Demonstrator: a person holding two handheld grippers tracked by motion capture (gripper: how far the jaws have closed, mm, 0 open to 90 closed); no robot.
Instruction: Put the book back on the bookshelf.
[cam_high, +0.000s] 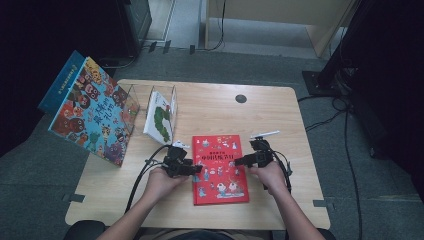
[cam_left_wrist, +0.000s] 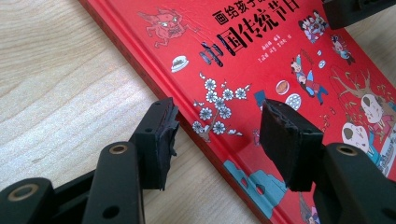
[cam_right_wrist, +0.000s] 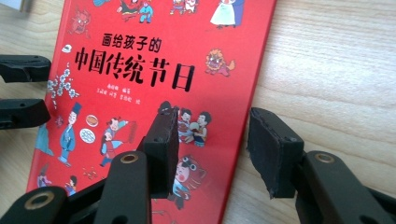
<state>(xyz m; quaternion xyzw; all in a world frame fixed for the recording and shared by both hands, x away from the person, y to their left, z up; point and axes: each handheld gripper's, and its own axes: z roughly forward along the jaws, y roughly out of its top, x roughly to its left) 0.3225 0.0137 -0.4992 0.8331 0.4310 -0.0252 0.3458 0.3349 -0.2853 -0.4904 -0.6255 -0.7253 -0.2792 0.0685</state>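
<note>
Here the red book (cam_high: 220, 169) lies flat on the wooden table (cam_high: 210, 107), cover up, near the person's edge of it, and everything else can be placed from that book. The left gripper (cam_high: 196, 168) sits at the book's left long edge, its jaws straddling that edge: in the left gripper view one pad hangs over bare wood just beside the red book (cam_left_wrist: 261, 60), the other over the cover near the plum-blossom drawing. The jaws stand apart and neither pad presses on the cover, so this gripper is open with the edge between its jaws. The right gripper (cam_high: 239, 161) sits at the book's right long edge in the same way; in the right gripper view one pad hovers over the red book (cam_right_wrist: 135, 70) near two small painted figures, the other over the table just beside the edge. Its jaws also stand apart and grip nothing. Across the cover in that view, the left gripper (cam_right_wrist: 23, 88) shows as two black jaw tips at the far edge. Up and left of the book a white picture book (cam_high: 160, 117) stands in a clear rack (cam_high: 150, 97), and farther left a large colourful book (cam_high: 95, 112) leans upright at the table's corner
</note>
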